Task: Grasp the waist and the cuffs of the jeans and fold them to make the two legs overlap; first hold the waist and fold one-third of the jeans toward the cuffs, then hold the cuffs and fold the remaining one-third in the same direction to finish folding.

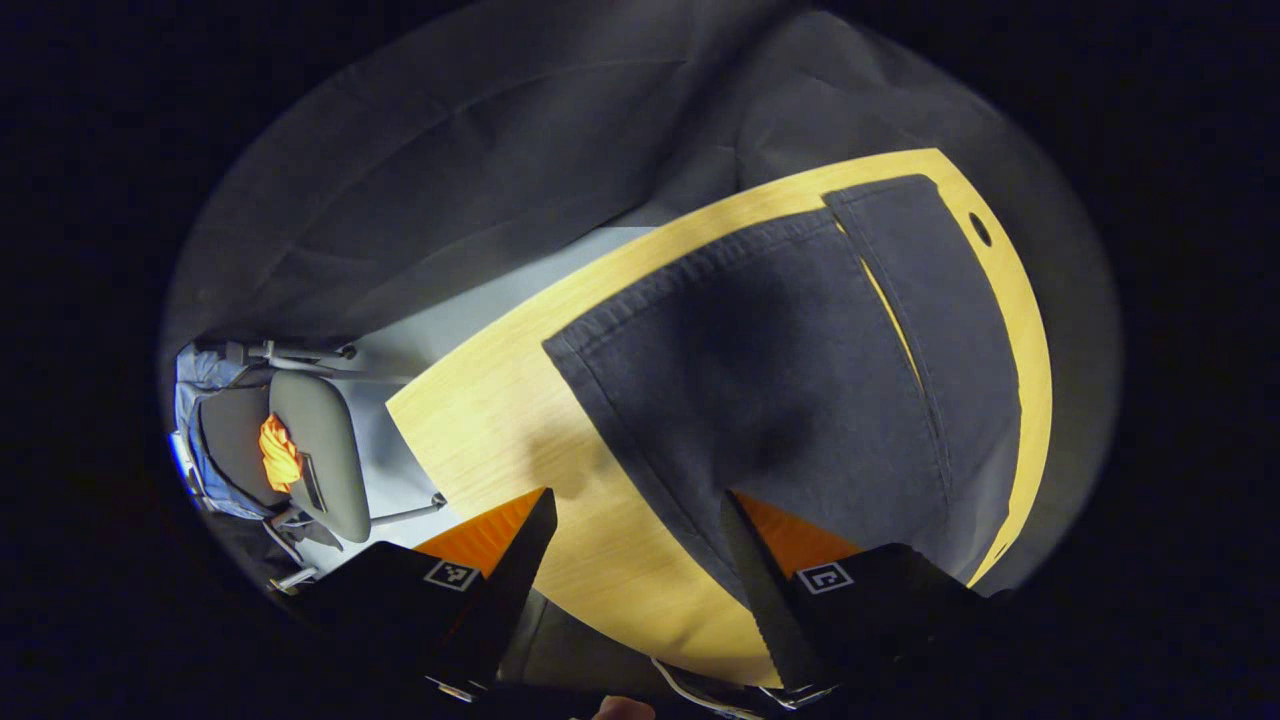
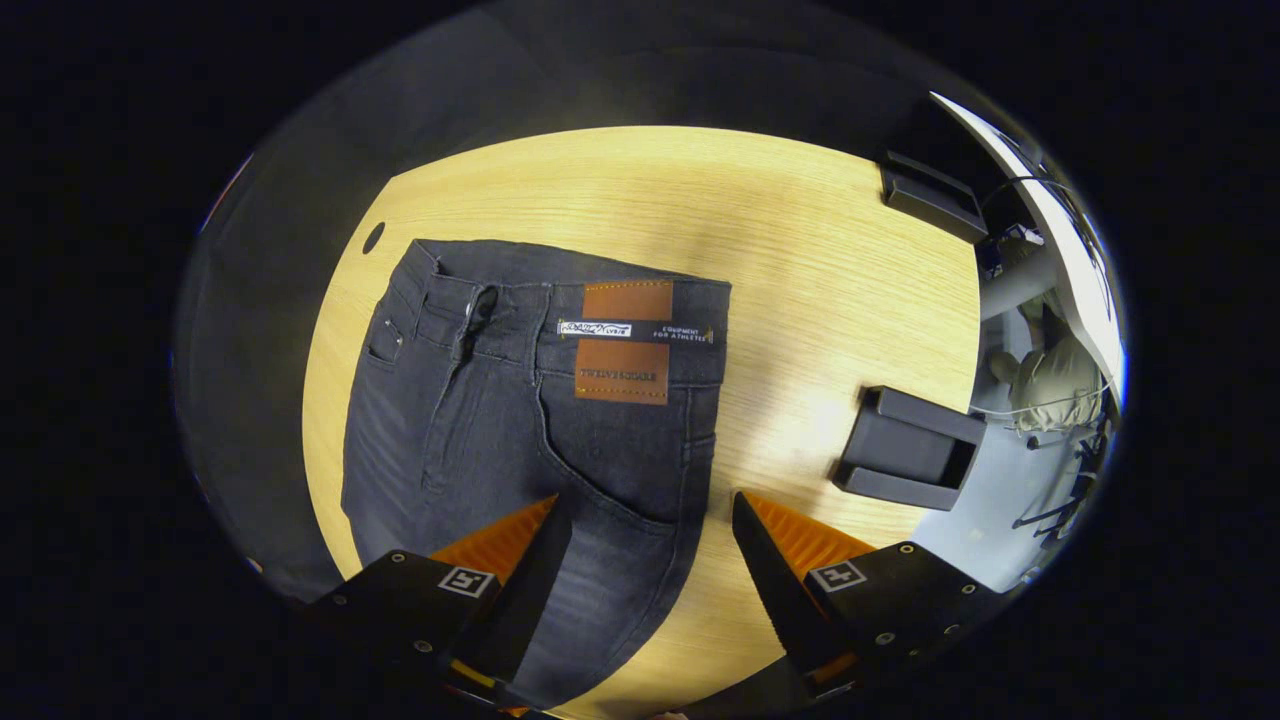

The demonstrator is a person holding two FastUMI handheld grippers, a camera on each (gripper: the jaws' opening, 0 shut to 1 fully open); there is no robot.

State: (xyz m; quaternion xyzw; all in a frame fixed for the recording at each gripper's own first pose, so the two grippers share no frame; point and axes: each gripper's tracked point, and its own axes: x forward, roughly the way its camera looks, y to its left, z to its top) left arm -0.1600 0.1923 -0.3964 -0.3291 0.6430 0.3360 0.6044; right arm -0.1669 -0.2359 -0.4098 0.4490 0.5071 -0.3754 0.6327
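Jeans (image 2: 520, 420) flat on wooden table (image 2: 800, 250), left tongs (image 1: 635, 540) and right tongs (image 2: 650, 545) both wide apart, holding nothing

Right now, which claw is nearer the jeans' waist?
Right. The right claw hangs open above the hip, just below the waist. The left claw hangs open over the leg cuffs.

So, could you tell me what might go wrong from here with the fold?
1. The jeans lie near the table edge on one side, so a drag could pull them off.
2. Both tools, left and right, hover open with nothing gripped; pinching one layer only would leave the legs misaligned.
3. The black holder sits beside the waist and could get bumped.
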